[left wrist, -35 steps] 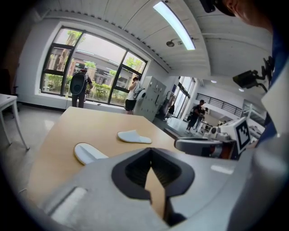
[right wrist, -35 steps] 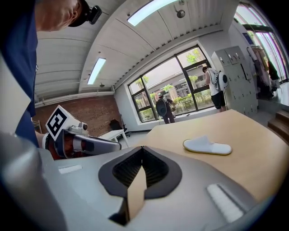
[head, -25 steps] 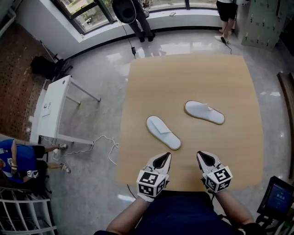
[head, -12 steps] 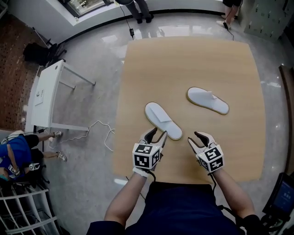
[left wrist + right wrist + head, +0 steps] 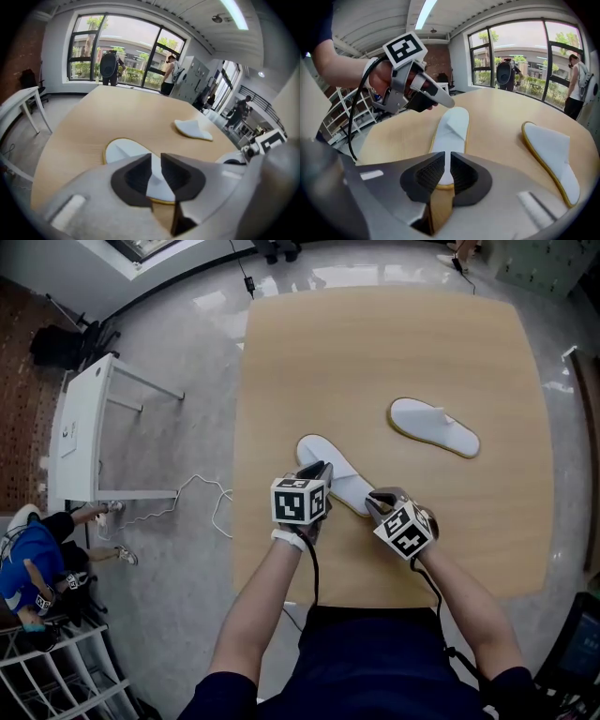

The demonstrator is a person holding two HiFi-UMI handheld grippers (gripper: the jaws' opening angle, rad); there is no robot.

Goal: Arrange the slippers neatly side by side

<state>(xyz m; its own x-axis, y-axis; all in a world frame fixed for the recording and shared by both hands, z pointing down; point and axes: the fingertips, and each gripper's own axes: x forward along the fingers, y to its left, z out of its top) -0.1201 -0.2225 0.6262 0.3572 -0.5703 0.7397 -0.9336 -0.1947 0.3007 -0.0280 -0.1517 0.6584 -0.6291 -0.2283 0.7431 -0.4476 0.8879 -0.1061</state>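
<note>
Pale wood of the table (image 5: 375,343) carried both white slippers, which lay well apart from each other. The near slipper (image 5: 345,482) lay slantwise close to your edge of the table, toe to the far left and heel to the near right. The far slipper (image 5: 434,427) lay farther off to the right and at a different angle, so the pair was not yet side by side. You had both tools down on the near slipper. Your left gripper (image 5: 317,468) came at it from the left, over its middle. Its jaws had just been closing and stood drawn in to a narrow slit, pinched on the slipper's white surface, with the yellow rim showing just below the tips. Your right gripper (image 5: 377,500) sat at the heel end. Its jaws had likewise just been closing and were clenched tighter on the heel, leaving only a thin strip of white between the pads. Grey floor (image 5: 187,381) lay around the table, with a white side table (image 5: 89,427) off to the left.
</note>
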